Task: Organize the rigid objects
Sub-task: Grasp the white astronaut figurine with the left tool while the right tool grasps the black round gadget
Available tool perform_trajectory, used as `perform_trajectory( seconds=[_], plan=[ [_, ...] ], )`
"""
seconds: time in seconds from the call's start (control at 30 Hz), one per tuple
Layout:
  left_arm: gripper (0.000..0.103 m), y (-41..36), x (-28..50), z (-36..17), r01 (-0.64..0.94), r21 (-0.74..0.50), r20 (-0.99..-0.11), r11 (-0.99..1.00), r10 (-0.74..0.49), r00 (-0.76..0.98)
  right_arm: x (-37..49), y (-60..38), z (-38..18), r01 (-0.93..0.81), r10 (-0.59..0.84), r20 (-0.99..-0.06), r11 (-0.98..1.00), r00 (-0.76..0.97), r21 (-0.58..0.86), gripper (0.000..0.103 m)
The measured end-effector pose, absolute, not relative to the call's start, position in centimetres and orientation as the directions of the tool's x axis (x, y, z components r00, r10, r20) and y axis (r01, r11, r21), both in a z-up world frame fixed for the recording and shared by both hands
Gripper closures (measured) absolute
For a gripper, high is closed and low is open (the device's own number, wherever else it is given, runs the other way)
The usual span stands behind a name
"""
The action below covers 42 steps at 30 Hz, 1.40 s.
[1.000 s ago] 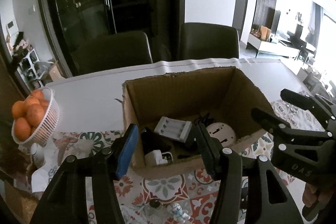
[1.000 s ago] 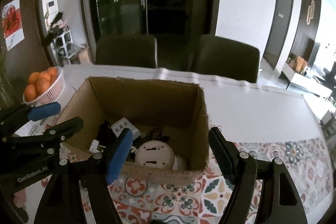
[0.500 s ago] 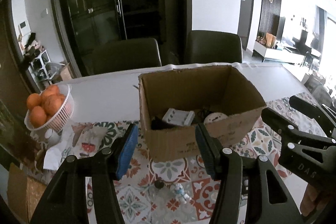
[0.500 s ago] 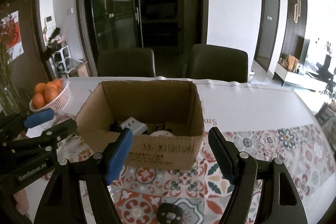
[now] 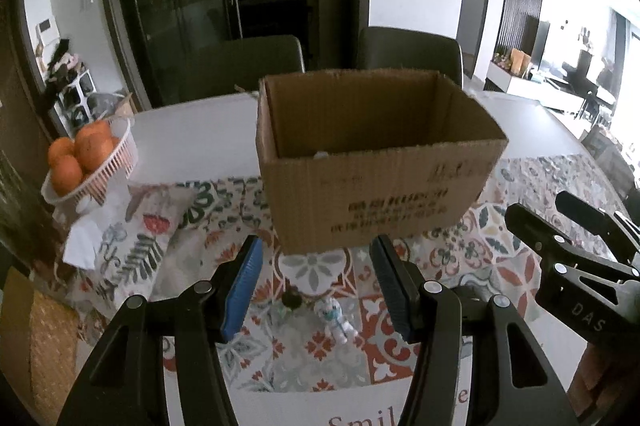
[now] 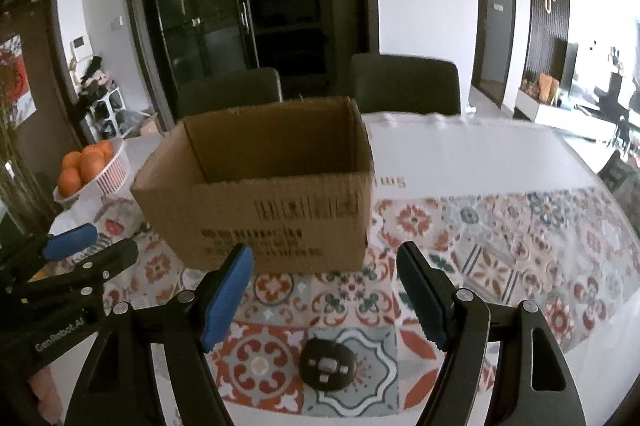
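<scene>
1 cardboard box [image 5: 372, 162], open top, stood mid-table on patterned cloth [image 6: 500, 250]. 1 small white figurine [image 5: 334, 318] + 1 dark bit [image 5: 292, 300] lay before left gripper [image 5: 316, 290]; 1 round black gadget [image 6: 327, 366] before right gripper [image 6: 326, 296]. both grippers released, nothing between pads. 1 white basket [image 5: 108, 170], approx 4 oranges [image 5: 86, 150]. 2 dark chairs [image 6: 404, 86] behind table; dark glass cabinet [image 6: 208, 6] at back wall.

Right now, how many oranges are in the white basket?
4 show: in the left wrist view, three clustered, one peeking behind. Others may hide underneath in the basket.
</scene>
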<state>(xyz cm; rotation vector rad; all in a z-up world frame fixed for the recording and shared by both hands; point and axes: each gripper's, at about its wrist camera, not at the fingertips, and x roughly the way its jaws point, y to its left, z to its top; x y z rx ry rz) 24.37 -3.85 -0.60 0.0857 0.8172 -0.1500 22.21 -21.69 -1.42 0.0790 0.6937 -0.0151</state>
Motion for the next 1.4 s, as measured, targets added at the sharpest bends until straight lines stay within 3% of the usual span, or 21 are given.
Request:
perform_trajectory(
  seconds=[0.47,0.87,1.4],
  plan=[
    [0.047,-2.9,23.8,-5.6,0.132,-0.014,-0.795,0.991,-0.091,0.6,21.0,-21.1,-5.9,0.067,-0.005,-0.707,0.996,0.707,0.06,0.028],
    [0.047,-2.2,23.3,-8.5,0.099,-0.123,-0.808,0.987,-0.158,0.567,20.4,-21.2,-9.0,0.134,-0.02,-0.75,0.987,0.661,0.091,0.028],
    [0.051,-2.9,26.0,-10.8,0.066,-0.122,-0.832,0.99,-0.139,0.538,21.0,-21.6,-12.2,0.219,-0.04,-0.798,0.969,0.601,0.116,0.028]
  ],
)
